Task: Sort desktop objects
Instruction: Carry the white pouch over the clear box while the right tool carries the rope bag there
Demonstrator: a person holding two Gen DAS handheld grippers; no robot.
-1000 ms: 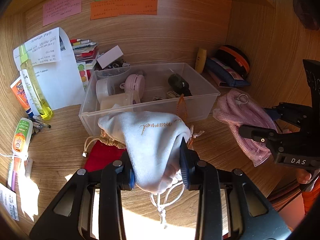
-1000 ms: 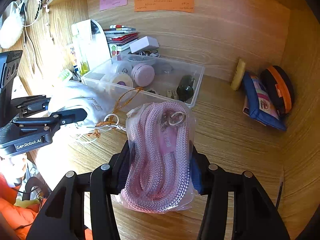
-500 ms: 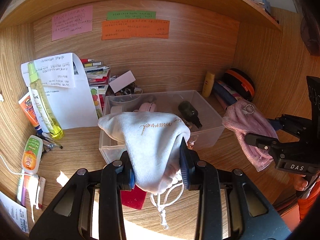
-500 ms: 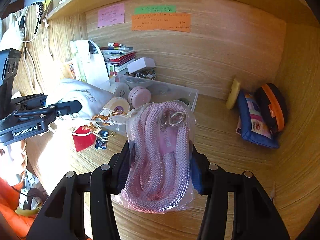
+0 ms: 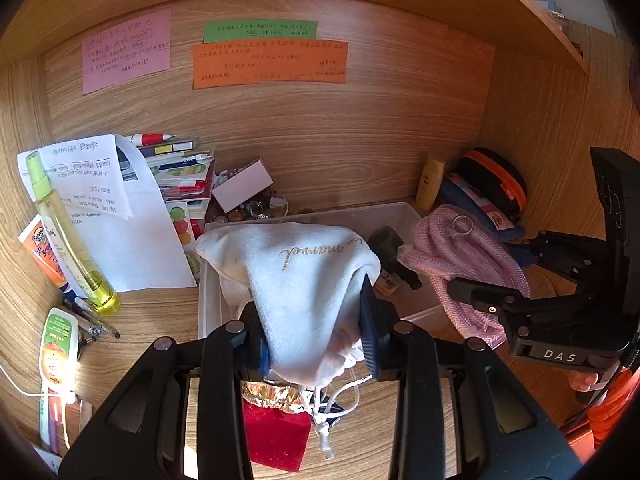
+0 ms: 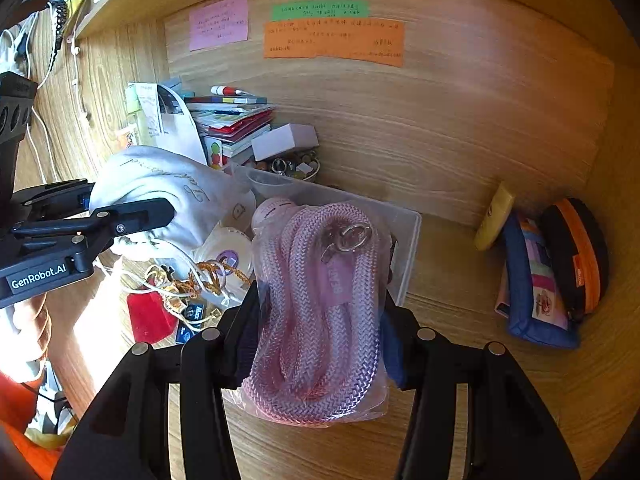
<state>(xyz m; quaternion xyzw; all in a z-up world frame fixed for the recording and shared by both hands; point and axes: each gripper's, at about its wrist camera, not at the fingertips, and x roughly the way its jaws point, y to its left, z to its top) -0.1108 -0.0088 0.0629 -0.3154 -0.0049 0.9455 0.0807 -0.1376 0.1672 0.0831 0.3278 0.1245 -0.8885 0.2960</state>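
Note:
My left gripper (image 5: 314, 320) is shut on a white drawstring pouch (image 5: 304, 276) with gold lettering and holds it in the air over the near edge of the clear plastic bin (image 5: 404, 212). My right gripper (image 6: 316, 320) is shut on a bagged coil of pink rope (image 6: 320, 304) with a metal ring, also raised, over the bin's right end (image 6: 408, 248). The pouch also shows in the right wrist view (image 6: 160, 184), and the rope in the left wrist view (image 5: 460, 256). A red pouch (image 5: 276, 436) with a gold rim lies on the desk below the left gripper.
Books and a white box (image 5: 242, 190) stand behind the bin. A yellow spray bottle (image 5: 68, 240), tubes and pens lie at the left. A yellow tube (image 6: 494, 216), a blue pouch (image 6: 536, 292) and a black-orange case (image 6: 576, 252) sit in the right corner. Paper notes hang on the back wall.
Both grippers have risen with their loads. The white pouch has lifted off the red pouch, which stays on the desk. The rope has left the desk.

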